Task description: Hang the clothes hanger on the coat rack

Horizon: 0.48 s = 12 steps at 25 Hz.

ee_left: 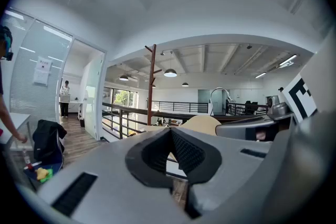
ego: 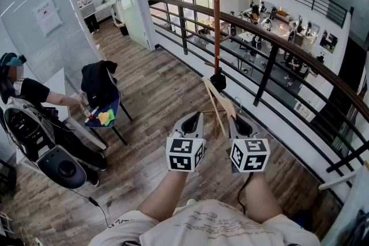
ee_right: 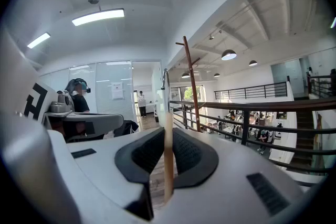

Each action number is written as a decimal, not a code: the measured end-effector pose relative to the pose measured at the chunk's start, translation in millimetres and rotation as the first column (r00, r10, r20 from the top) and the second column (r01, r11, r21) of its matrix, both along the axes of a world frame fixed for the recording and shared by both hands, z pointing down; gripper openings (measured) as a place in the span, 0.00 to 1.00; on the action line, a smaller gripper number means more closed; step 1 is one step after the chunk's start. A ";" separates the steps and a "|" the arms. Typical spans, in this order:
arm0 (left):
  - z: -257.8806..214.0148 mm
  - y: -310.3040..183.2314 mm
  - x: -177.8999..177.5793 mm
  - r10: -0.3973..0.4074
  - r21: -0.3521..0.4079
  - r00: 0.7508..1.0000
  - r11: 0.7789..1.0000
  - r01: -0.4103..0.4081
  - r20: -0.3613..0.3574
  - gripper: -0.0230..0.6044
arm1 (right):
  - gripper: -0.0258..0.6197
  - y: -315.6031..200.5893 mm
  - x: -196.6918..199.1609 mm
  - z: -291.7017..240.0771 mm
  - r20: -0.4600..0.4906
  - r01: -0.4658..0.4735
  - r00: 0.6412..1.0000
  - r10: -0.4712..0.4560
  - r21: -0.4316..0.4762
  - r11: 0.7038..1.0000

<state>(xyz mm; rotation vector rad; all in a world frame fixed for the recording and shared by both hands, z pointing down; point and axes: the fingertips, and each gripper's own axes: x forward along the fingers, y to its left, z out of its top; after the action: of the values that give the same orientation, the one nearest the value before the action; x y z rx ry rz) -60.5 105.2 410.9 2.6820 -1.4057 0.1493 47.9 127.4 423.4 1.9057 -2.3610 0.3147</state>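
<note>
Railing [ego: 266, 75] behind coat rack [ego: 215, 8] (chair [ego: 115, 105] leftward)

One rack [ego: 215, 14] stands at one railing [ego: 271, 60]. Before the rack are two grippers, the left gripper [ego: 195, 117] and right gripper [ego: 238, 118], and one hanger [ego: 218, 102]. Left of the rack are one chair [ego: 115, 114], one jacket [ego: 97, 82] and two people: one person [ego: 29, 92] nearer, one person [ego: 85, 6] farther.
</note>
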 end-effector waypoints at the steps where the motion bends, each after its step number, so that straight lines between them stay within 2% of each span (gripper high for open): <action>1: 0.7 1.4 -0.7 0.000 0.001 1.000 1.000 0.000 -0.002 0.04 | 0.11 1.3 -1.8 1.1 -0.004 0.004 1.000 -0.004 0.001 1.000; 12: 2.5 6.6 -9.9 0.027 -0.003 1.000 1.000 -0.027 -0.009 0.04 | 0.11 4.6 -21.5 -5.6 -0.001 0.003 1.000 -0.003 0.045 0.999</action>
<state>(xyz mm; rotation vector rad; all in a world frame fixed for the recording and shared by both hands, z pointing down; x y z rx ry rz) -70.3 111.8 413.3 2.6969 -1.3662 0.1408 26.4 132.0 417.8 1.9208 -2.3900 0.2630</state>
